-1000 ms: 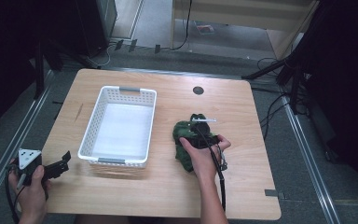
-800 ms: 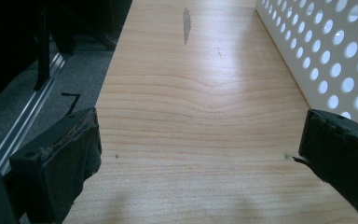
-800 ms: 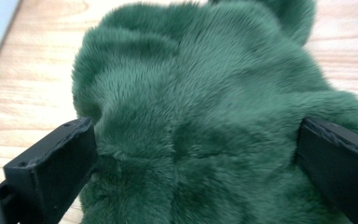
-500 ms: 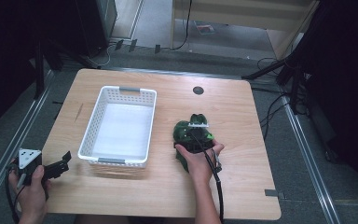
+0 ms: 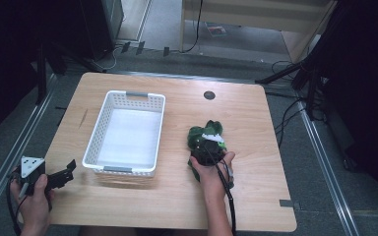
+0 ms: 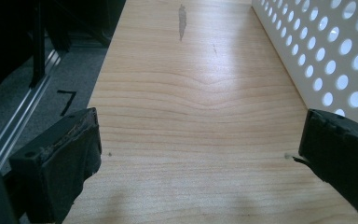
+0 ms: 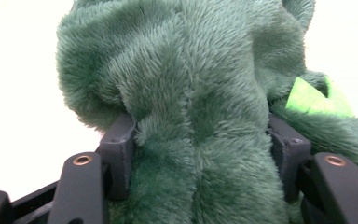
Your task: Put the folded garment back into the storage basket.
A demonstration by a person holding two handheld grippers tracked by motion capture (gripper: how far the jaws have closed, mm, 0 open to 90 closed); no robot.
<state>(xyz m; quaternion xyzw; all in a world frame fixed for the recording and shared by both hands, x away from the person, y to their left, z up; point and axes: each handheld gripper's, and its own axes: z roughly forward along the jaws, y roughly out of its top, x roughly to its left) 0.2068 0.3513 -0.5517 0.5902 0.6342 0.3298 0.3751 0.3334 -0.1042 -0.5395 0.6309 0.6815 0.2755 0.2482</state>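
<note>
The right gripper (image 5: 207,147) has moved down onto the green plush toy (image 7: 191,107), right of center on the table (image 5: 256,123); its jaws now straddle and press the fur. The left gripper (image 6: 200,154) stays wide open, empty, beside the white basket (image 5: 109,113). Lifting likely follows.

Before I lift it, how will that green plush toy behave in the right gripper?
The green plush toy will probably sag and flop: its fur bunches and folds between the right gripper jaws. It likely weighs little for its bulk, being soft pile. It seems unlikely to slip or roll, since the jaws sink into the fabric.
</note>
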